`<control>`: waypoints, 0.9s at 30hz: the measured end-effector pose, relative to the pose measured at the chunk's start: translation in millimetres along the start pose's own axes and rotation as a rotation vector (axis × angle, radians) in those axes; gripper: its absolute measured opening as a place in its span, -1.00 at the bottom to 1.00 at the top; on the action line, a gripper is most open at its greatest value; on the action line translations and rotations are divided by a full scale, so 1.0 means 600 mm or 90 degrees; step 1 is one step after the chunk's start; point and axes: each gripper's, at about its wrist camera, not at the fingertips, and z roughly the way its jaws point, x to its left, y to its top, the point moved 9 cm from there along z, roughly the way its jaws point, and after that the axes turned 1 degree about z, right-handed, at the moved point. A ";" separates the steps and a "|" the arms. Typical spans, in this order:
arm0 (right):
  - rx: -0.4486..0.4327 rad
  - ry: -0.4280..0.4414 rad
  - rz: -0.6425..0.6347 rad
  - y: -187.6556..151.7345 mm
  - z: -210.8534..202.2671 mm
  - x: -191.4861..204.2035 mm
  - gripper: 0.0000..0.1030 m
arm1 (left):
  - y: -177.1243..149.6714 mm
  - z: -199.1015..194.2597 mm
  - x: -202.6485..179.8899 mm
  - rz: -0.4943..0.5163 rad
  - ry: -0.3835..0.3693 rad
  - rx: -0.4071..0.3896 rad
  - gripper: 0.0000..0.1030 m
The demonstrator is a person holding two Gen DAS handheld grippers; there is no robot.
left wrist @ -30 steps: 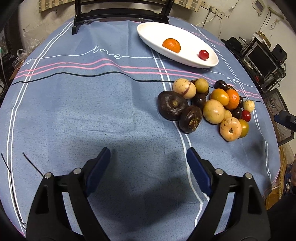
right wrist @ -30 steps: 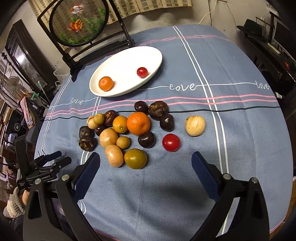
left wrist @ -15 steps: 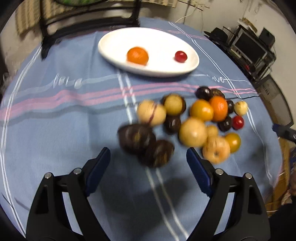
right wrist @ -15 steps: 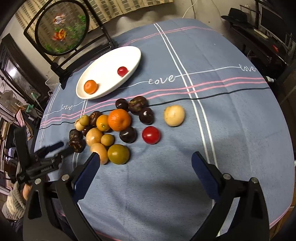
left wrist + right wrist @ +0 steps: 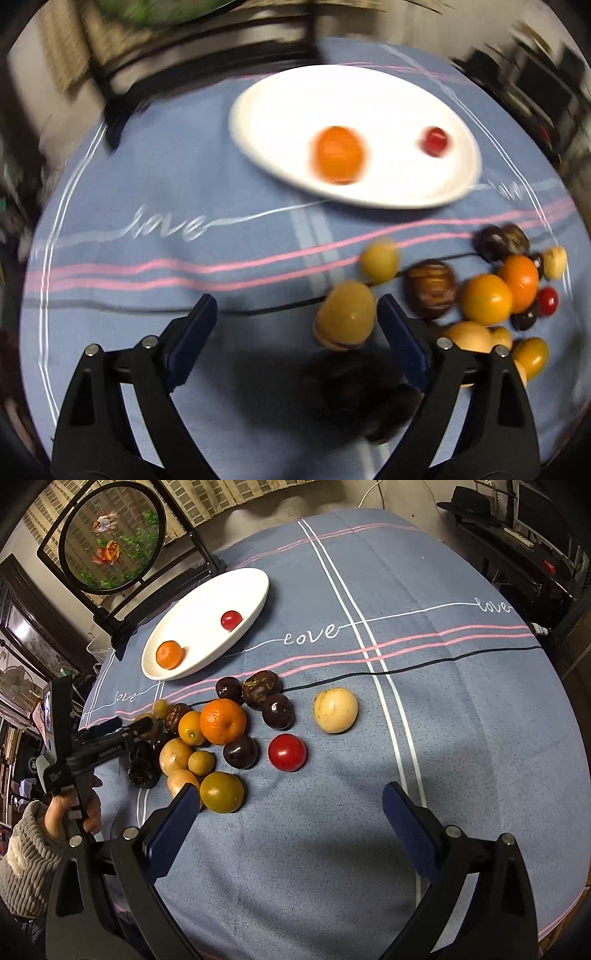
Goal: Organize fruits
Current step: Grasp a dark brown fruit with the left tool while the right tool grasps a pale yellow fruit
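worktop [image 5: 461,738] under a blue cloth. white plate [image 5: 236,590] at far left holds an orange [image 5: 169,654] and a red tomato [image 5: 231,620]. fruit pile [image 5: 221,722] lies near the plate, with a pale fruit [image 5: 335,709] apart to its right. left gripper [image 5: 295,325] over the pile's left edge, jaws opening, a tan fruit [image 5: 345,314] just inside its right finger (contact unclear through blur). right gripper [image 5: 288,812] hangs with jaws wide apart, nothing between them.
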 end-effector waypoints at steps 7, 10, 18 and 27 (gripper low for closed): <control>0.006 0.026 -0.005 0.005 0.011 0.011 0.93 | -0.013 -0.054 0.001 -0.019 -0.078 -0.041 0.70; 0.007 0.027 -0.019 0.006 0.012 0.019 0.93 | -0.012 -0.064 -0.048 0.031 -0.114 -0.055 0.65; -0.003 0.025 0.004 0.002 0.005 0.000 0.93 | -0.029 -0.019 -0.127 0.107 -0.159 0.008 -0.06; -0.003 0.019 0.025 -0.003 0.004 -0.012 0.93 | -0.029 0.005 -0.144 0.155 -0.206 0.052 -0.31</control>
